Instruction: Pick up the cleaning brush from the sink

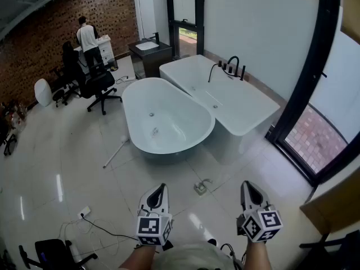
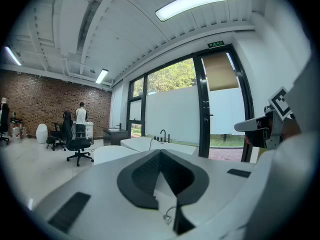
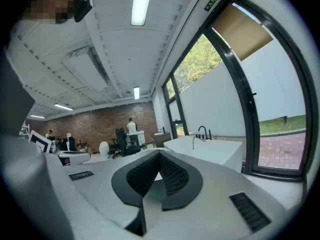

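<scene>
The left gripper [image 1: 161, 189] and the right gripper [image 1: 248, 185] were held low and close to the person's body. Each pair of fingers was clenched tip to tip with nothing between them.

The white basin sink [image 1: 147, 45], set in a dark vanity cabinet [image 1: 151, 61], stood well apart from both grippers. It was far ahead and to the left, past the white oval freestanding bathtub [image 1: 169, 120] and beside the end of the white rectangular bathtub [image 1: 236, 103]. No cleaning brush could be made out in or on the sink at this range, so its long axis could not be told.

The left gripper looked slightly nearer, judging by the sink's leftward bearing, but either would first need carrying across the floor around the oval tub's left side.
</scene>
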A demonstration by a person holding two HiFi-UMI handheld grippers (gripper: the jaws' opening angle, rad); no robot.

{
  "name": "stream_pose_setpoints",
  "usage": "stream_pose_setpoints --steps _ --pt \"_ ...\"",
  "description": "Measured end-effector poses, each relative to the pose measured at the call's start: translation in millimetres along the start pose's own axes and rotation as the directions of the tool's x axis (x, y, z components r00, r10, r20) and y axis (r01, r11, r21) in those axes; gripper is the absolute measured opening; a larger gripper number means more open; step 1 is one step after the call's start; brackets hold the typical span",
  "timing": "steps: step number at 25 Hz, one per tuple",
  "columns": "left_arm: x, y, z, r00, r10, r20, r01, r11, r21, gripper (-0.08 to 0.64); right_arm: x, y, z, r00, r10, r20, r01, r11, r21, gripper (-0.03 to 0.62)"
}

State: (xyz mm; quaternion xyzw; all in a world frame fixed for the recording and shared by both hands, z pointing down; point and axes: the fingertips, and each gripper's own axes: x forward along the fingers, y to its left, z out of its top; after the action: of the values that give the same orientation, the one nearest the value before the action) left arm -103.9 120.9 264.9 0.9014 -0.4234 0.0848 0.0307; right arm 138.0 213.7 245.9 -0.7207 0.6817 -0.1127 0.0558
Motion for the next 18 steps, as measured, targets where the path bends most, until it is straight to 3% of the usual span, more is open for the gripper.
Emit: stream_pose_setpoints --steps 8,10,18 --pt "10.4 -49.7 0.2 1.0 0.026 -0.001 -0.026 1.0 0.009 0.043 -9.2 -46.3 0.3 0.999 0.044 -0.007 -0.044 0.999 -0.006 0.0" --pt "14.0 -63.8 -2.9 1.0 0.031 -0.006 -0.031 0.999 0.017 0.05 -9.6 -55.6 -3.1 0.997 0.07 -0.018 -0.071 0.997 -0.013 0.038" --pt "39.9 -103.8 -11.8 0.996 0.081 -0.043 -0.078 0.995 0.069 0.067 8.8 -98.5 -16.8 0.984 0.165 -0.074 -0.167 0.986 -0.025 0.06"
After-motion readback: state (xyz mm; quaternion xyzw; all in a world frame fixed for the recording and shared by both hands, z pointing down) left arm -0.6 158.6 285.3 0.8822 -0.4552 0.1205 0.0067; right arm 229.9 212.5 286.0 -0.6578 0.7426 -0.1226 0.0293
